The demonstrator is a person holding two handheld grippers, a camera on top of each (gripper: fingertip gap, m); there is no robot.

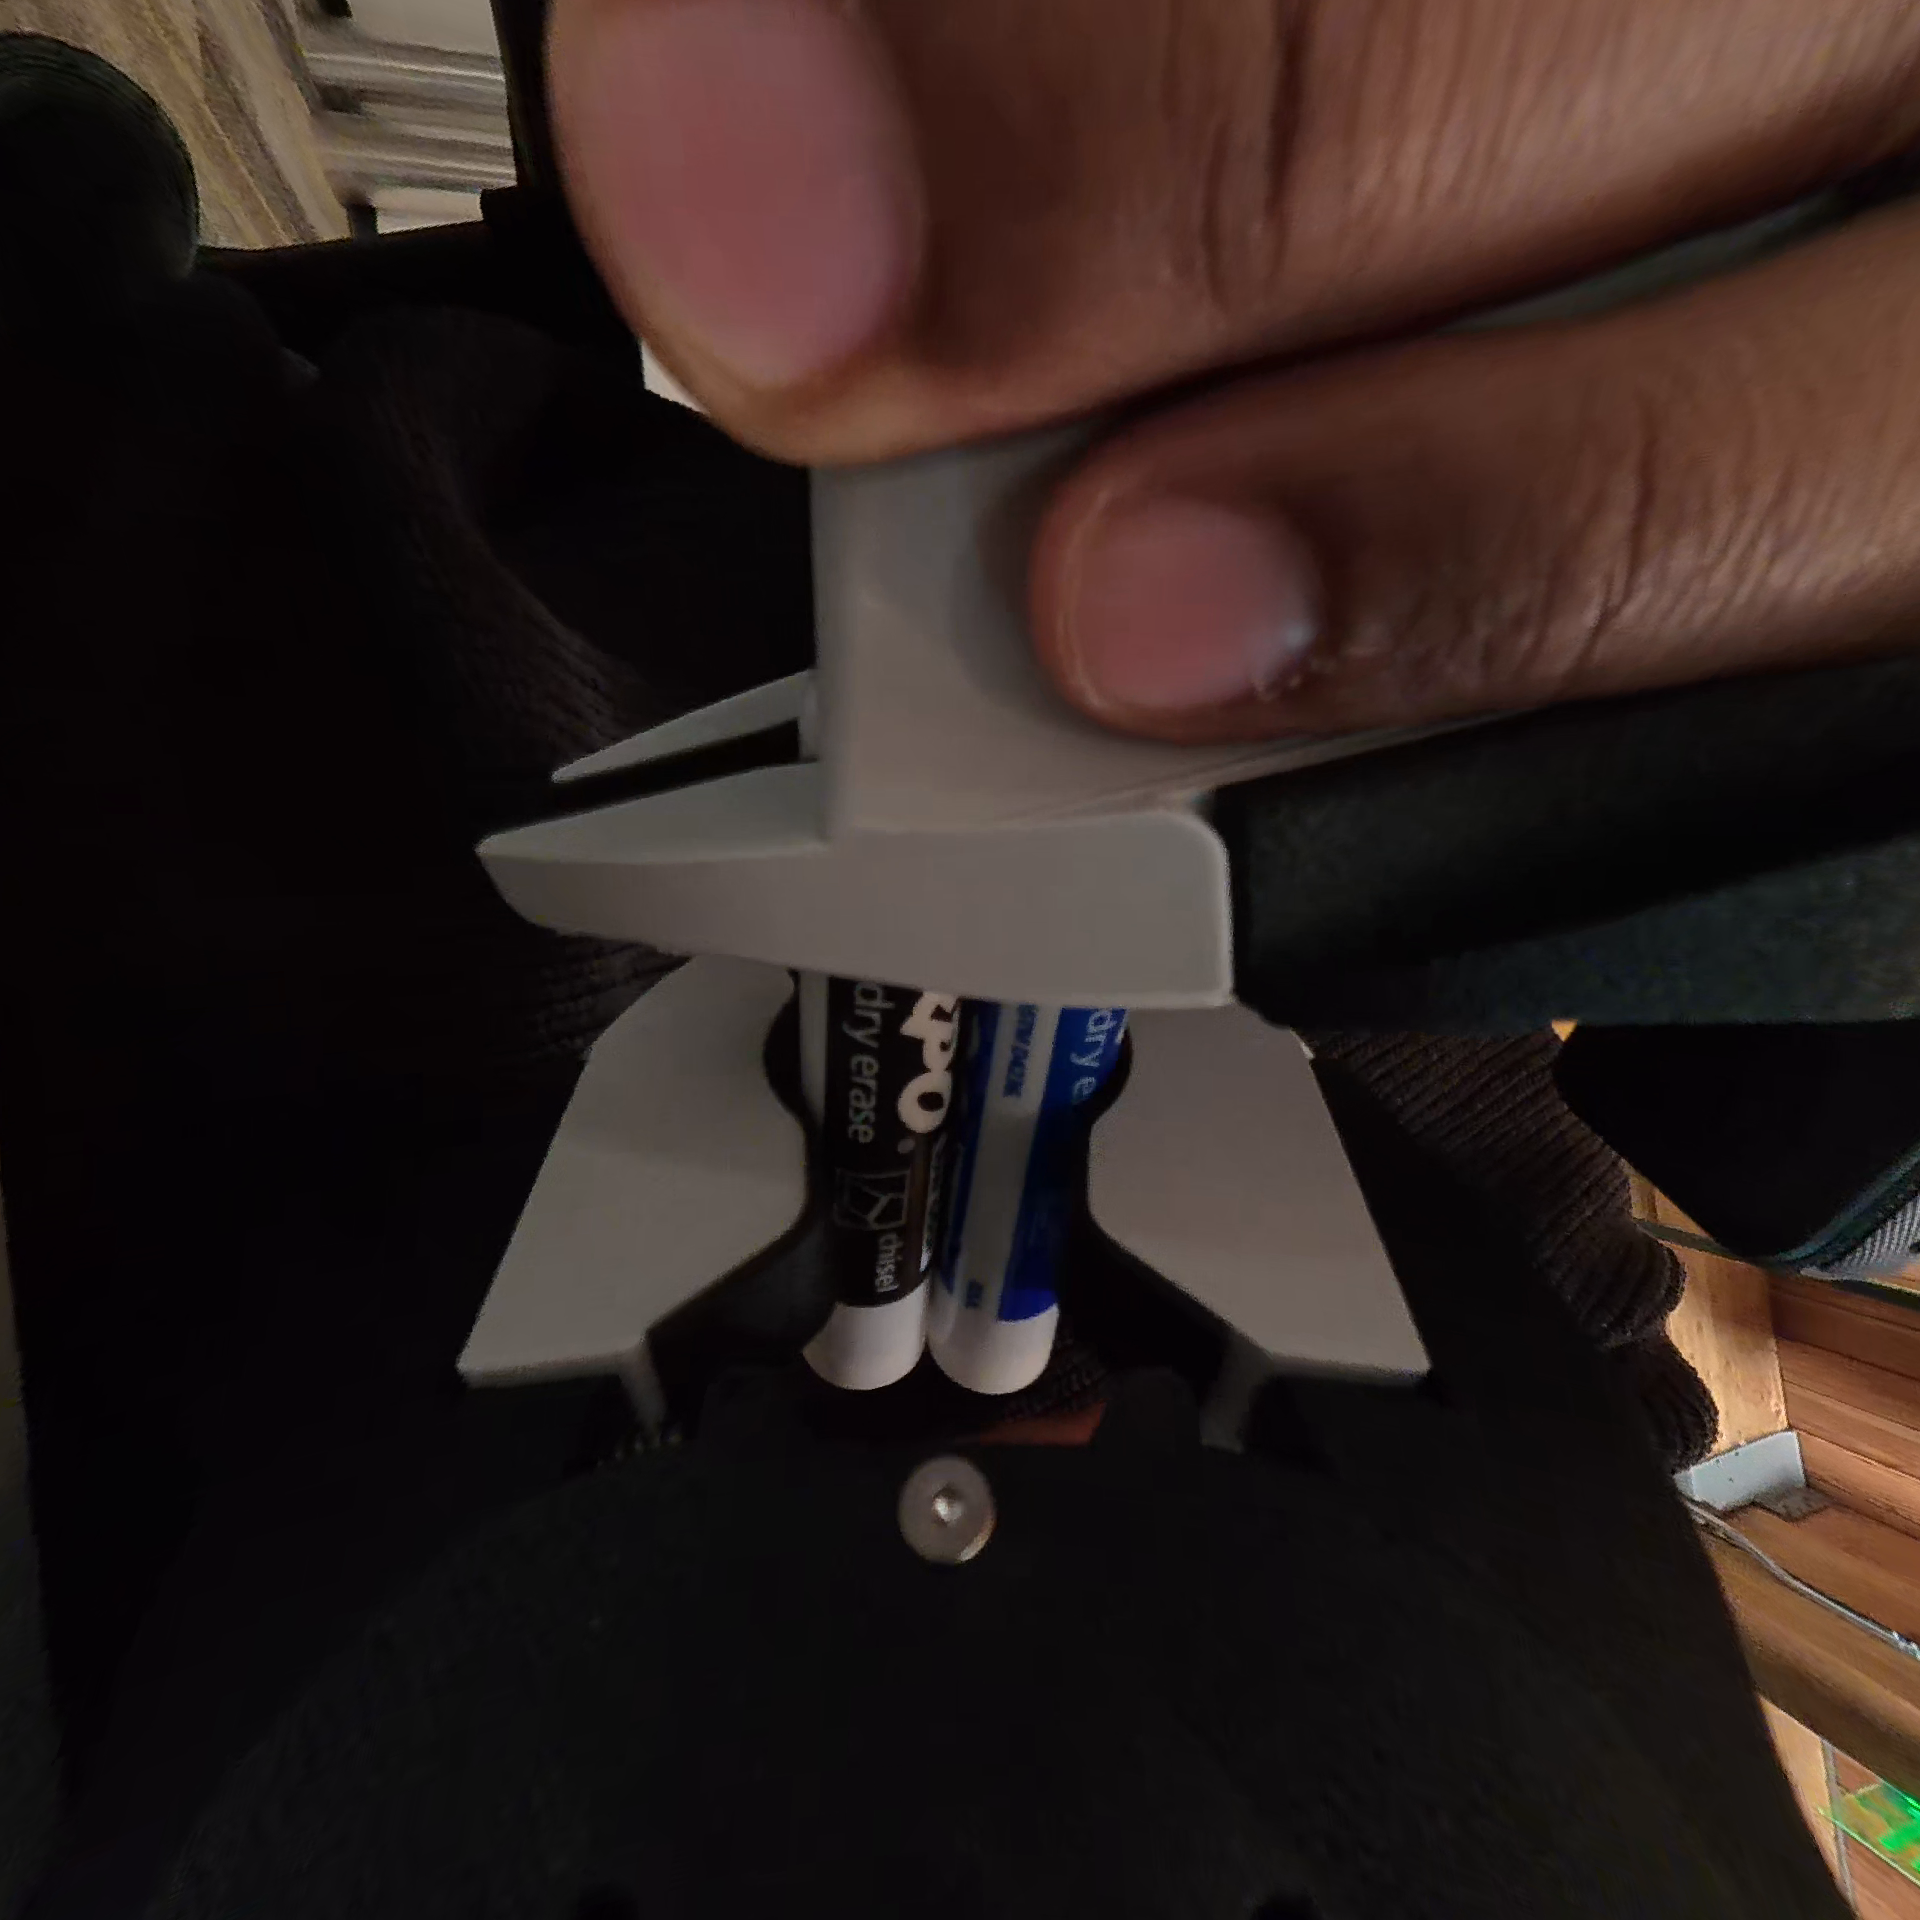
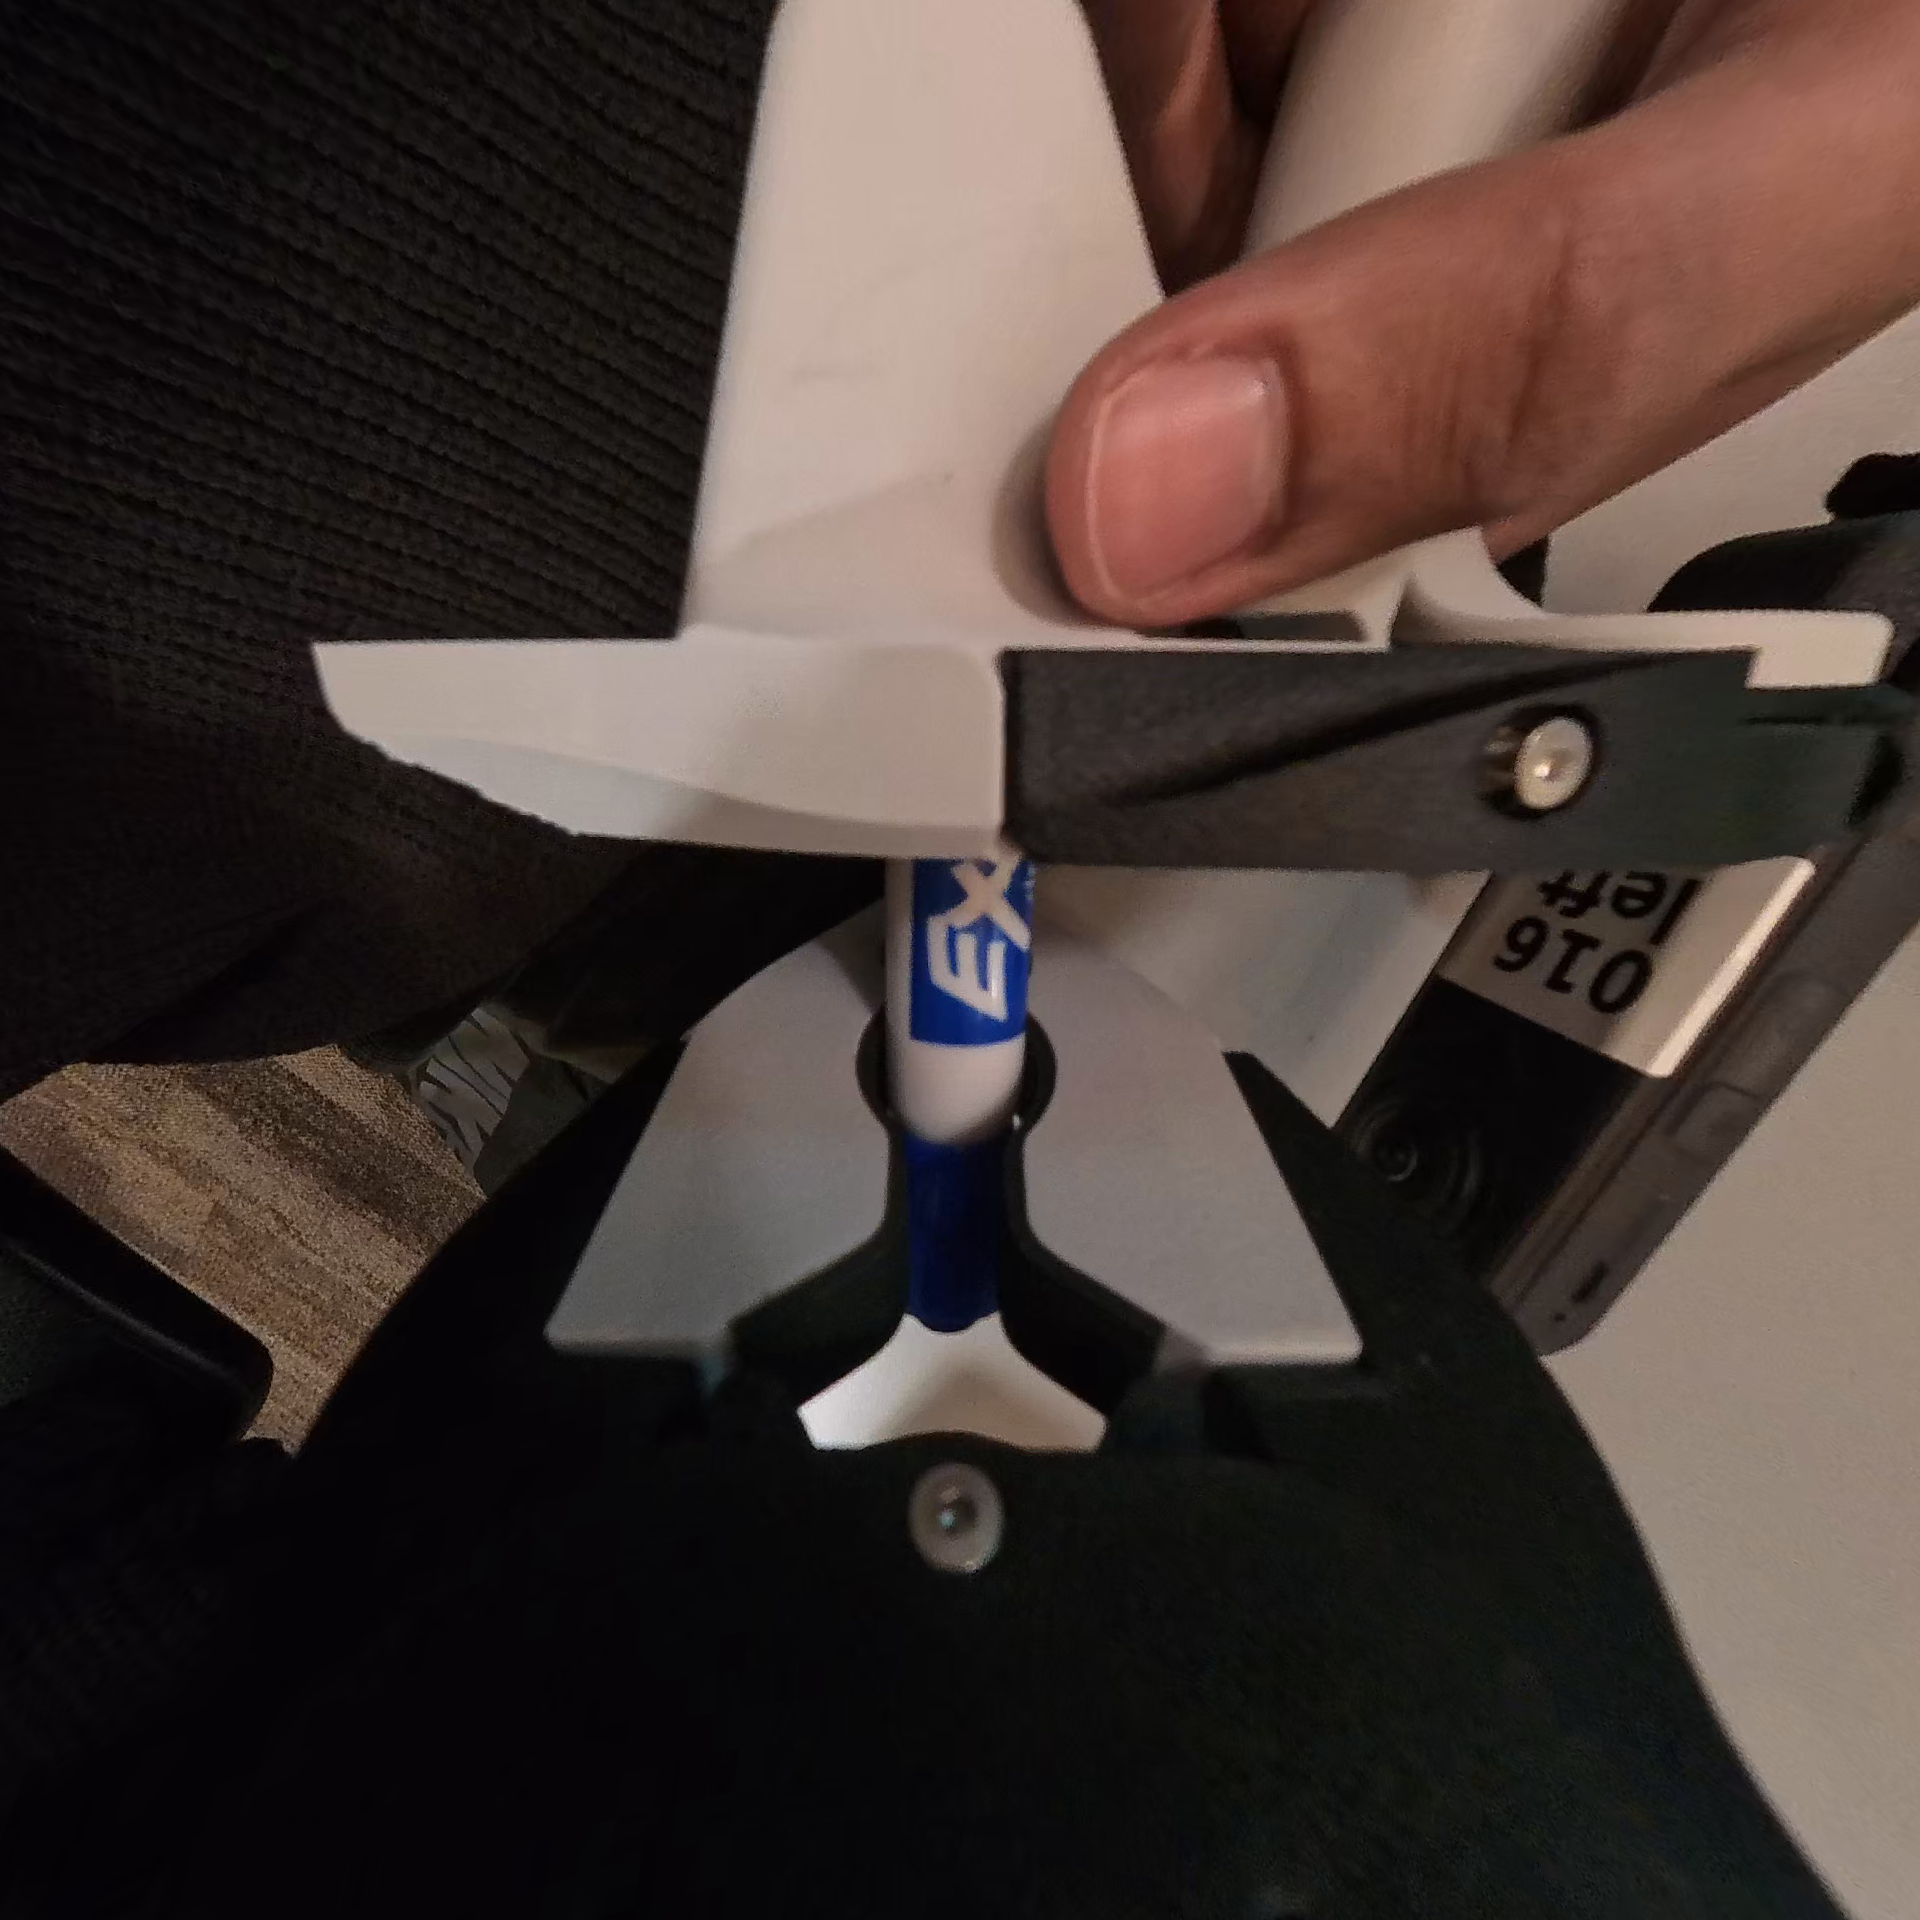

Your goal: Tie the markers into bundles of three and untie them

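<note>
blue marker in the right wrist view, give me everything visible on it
The blue marker has a white plastic-looking barrel with a blue printed label and a blue end that points toward the camera. It runs straight along the view's midline. The right gripper is shut on it, the pale fingers pressing the barrel at their round notch. Its far end is hidden behind the other gripper's pale finger, which a hand grips. Whether that finger touches it cannot be told.
</note>
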